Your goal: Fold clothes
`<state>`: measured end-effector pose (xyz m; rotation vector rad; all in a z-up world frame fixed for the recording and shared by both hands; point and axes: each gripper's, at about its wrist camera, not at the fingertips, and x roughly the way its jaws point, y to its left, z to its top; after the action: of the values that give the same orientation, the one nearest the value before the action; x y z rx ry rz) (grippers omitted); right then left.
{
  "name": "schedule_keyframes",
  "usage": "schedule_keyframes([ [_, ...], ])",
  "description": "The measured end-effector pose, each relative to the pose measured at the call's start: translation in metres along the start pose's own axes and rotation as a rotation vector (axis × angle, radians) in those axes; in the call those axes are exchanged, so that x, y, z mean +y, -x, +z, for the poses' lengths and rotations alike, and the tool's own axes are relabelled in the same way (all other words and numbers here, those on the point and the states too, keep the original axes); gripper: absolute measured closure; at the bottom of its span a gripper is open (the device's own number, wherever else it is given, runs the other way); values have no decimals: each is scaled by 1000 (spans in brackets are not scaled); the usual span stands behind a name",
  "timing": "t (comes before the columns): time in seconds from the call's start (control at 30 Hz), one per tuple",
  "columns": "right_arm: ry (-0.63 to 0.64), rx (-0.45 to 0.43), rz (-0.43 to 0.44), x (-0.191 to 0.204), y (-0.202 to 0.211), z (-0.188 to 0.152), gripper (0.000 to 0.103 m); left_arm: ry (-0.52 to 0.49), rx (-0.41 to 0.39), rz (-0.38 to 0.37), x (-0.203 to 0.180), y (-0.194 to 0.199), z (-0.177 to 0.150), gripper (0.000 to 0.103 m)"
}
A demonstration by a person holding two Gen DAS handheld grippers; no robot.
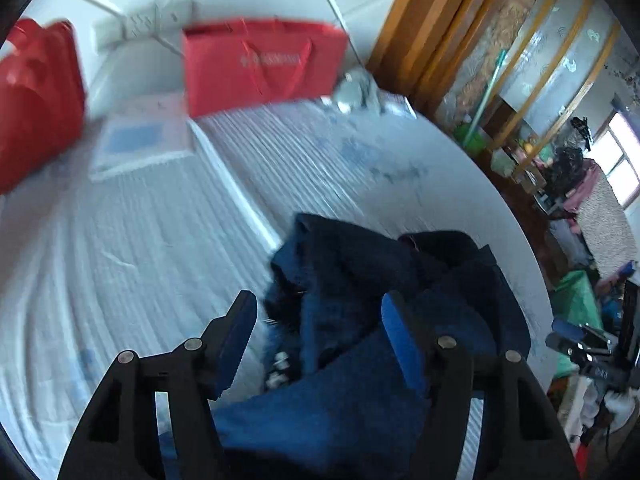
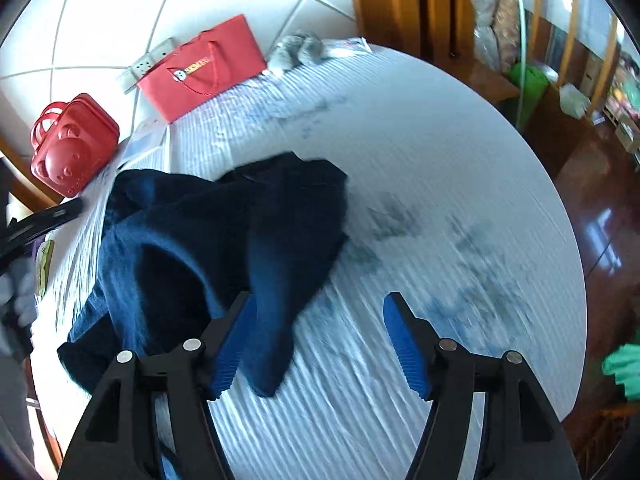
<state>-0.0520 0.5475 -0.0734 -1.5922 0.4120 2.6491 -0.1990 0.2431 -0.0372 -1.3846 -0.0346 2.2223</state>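
The left gripper [image 1: 320, 340] points forward and down over the round surface [image 1: 420, 152], its jaws spread wide with nothing between them; the crumpled dark blue garment [image 1: 360, 288] lies just beyond and under its fingertips, spilling toward the camera between the fingers. Whether a finger touches the cloth cannot be told.

The right gripper [image 2: 318, 340] also tilts down at the surface [image 2: 460, 152], jaws wide apart and holding nothing. The garment [image 2: 208, 240] lies heaped toward the surface's left edge; one hanging corner reaches down just beside the left finger [image 2: 232, 348], while the right finger stands over bare striped cover.

Along the far edge stand a red paper bag [image 2: 204, 68] and a red bear-faced case [image 2: 72, 144].
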Motion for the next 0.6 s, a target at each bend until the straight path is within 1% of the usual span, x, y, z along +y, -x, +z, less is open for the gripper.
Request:
schedule_keyframes([
  [0.07,1,19,8,-6,-5,-3,37,12,55,-34,-2,-34,7,37],
  [0.13,1,37,33,-10,-14,-3,37,30,95,-107,-13,-59,12,37],
  [0.17,-1,46,47,-11,-21,-1,37,46,112,-131,-17,-68,13,42],
  [0.2,-4,54,68,-12,-29,2,36,62,129,-140,-21,-76,13,77],
  [0.23,-8,66,90,-12,-37,6,28,73,138,-118,-25,-82,12,97],
  [0.27,-17,87,112,-11,-48,10,20,66,128,-93,-29,-81,11,98],
  [0.3,-28,118,129,-10,-62,14,20,38,102,-64,-35,-75,10,98],
  [0.33,-35,151,147,-6,-77,17,23,10,75,-35,-40,-69,8,98],
  [0.37,-43,181,171,-3,-90,19,56,-16,44,-11,-45,-60,8,98],
  [0.4,-53,201,212,3,-99,20,79,-37,5,4,-49,-46,9,98],
  [0.43,-50,208,240,10,-104,22,93,-58,-35,20,-53,-31,10,99],
  [0.47,-11,172,237,22,-96,26,95,-85,-82,45,-58,-15,12,99],
  [0.5,46,103,236,36,-78,31,96,-122,-140,83,-64,5,15,99],
  [0.53,91,30,242,49,-58,37,96,-146,-195,105,-68,26,20,99],
  [0.6,111,-123,265,63,-10,48,97,-180,-322,108,-76,77,30,99],
])
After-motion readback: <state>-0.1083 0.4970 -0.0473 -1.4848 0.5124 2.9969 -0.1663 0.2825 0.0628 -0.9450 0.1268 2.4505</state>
